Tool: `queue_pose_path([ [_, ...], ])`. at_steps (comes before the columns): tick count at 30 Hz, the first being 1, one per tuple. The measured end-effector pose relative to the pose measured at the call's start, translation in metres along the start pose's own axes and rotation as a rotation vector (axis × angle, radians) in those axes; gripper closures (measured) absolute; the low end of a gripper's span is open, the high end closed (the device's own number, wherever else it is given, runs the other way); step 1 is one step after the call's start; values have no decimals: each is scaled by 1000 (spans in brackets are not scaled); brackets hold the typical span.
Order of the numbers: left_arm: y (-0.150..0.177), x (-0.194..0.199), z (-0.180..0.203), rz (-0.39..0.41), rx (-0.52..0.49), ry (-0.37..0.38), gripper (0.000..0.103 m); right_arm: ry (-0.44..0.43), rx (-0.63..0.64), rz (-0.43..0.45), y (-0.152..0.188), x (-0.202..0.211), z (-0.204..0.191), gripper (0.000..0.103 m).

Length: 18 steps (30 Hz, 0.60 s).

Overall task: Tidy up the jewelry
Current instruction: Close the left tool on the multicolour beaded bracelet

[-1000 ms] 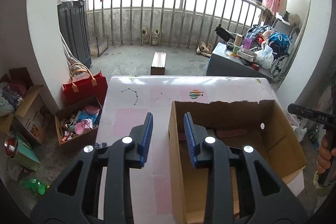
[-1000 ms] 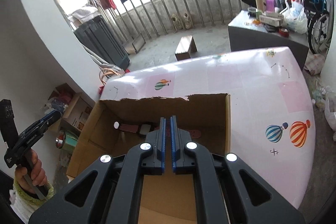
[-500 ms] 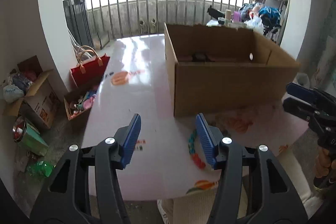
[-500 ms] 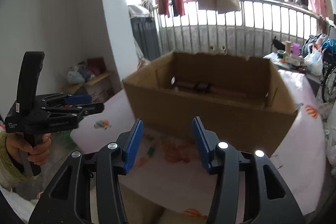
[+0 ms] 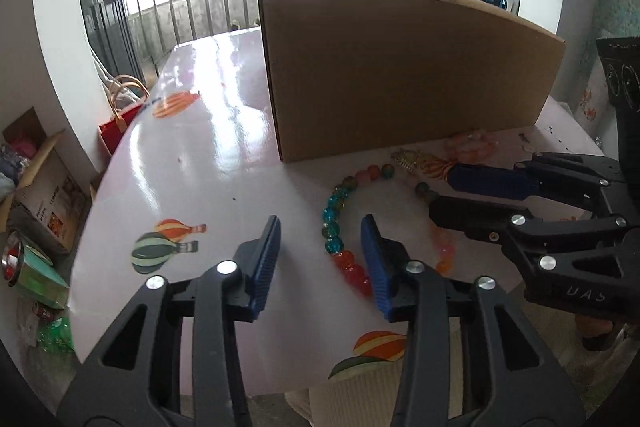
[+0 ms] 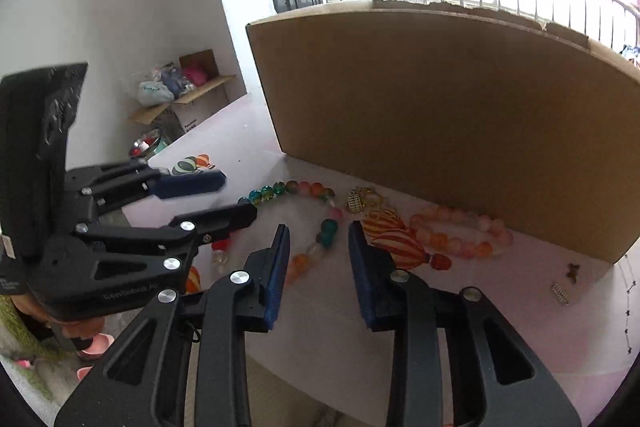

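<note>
Both grippers have dropped from above the cardboard box (image 5: 400, 75) to its near side, low over the table (image 5: 208, 155).

Left gripper (image 5: 320, 255): jaws apart and closing, nothing pinched; multicoloured bead string (image 5: 336, 223) lies partly between the blue pads.

Right gripper (image 6: 316, 259): jaws apart and closing, the same bead string (image 6: 320, 239) between them, untouched. "UAS" reads on its body in the left view.

Pink bead bracelet (image 6: 460, 231) and gold charm (image 6: 358, 201) lie near the box wall. Balloon prints on the tabletop.
</note>
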<state>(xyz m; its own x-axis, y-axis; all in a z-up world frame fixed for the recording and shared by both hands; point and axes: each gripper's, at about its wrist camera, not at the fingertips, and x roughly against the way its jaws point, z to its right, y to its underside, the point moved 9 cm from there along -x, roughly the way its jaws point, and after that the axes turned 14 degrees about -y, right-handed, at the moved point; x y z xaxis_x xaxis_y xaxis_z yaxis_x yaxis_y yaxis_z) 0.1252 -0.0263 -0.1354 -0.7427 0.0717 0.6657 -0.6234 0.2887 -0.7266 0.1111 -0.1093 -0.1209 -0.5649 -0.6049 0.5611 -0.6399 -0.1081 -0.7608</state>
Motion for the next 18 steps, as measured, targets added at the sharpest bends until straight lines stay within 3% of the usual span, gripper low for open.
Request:
queue_pose_path([
  [9, -5, -3, 3, 20, 1, -2, 77, -2, -21, 3, 5, -13, 4, 78],
  [14, -7, -4, 3, 24, 5, -12, 86, 19, -22, 0, 6, -11, 3, 89],
  [15, -7, -4, 5, 26, 2, -9, 93, 20, -30, 1, 6, -11, 5, 92],
  [18, -8, -3, 8, 33, -16, -20, 94, 4, -56, 5, 6, -10, 6, 93],
])
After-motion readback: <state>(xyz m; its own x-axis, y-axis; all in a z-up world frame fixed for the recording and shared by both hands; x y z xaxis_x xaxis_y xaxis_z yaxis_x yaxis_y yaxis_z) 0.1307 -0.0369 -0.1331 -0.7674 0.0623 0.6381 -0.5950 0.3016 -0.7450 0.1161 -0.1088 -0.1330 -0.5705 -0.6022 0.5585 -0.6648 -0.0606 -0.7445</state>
